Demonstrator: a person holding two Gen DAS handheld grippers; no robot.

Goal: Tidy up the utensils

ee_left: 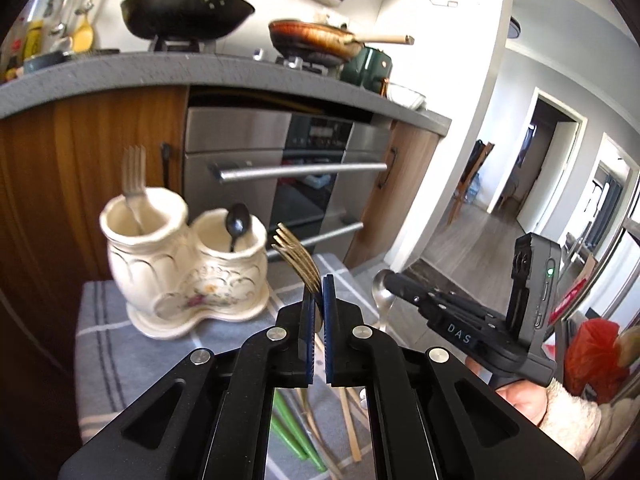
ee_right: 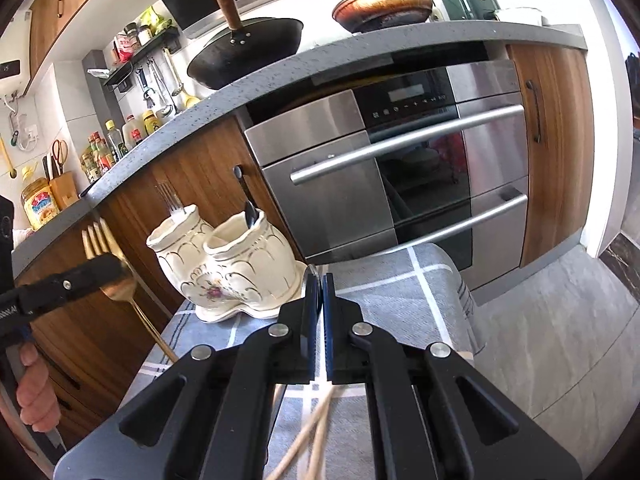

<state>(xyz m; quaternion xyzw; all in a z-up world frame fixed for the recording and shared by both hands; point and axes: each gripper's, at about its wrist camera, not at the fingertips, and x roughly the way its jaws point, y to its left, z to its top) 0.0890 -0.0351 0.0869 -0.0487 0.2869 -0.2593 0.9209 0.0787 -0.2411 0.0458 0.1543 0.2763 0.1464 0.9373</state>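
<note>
My left gripper [ee_left: 319,294] is shut on a gold fork [ee_left: 297,254], tines up, held above the grey checked cloth [ee_left: 100,340]. To its left stands a cream twin-pot ceramic holder [ee_left: 184,272], with a silver fork [ee_left: 134,184] in the left pot and a black spoon [ee_left: 238,222] in the right pot. My right gripper [ee_right: 319,285] is shut on a silver spoon [ee_right: 311,278], whose bowl [ee_left: 378,290] shows in the left wrist view. In the right wrist view the left gripper [ee_right: 106,270] holds the gold fork [ee_right: 105,246] to the left of the holder [ee_right: 224,264].
Green chopsticks [ee_left: 292,436] and wooden chopsticks [ee_right: 312,432] lie on the cloth under the grippers. A steel oven [ee_right: 400,184] and wood cabinets stand close behind the table. Two pans [ee_left: 188,10] sit on the stove above. A hand [ee_right: 34,388] grips the left tool.
</note>
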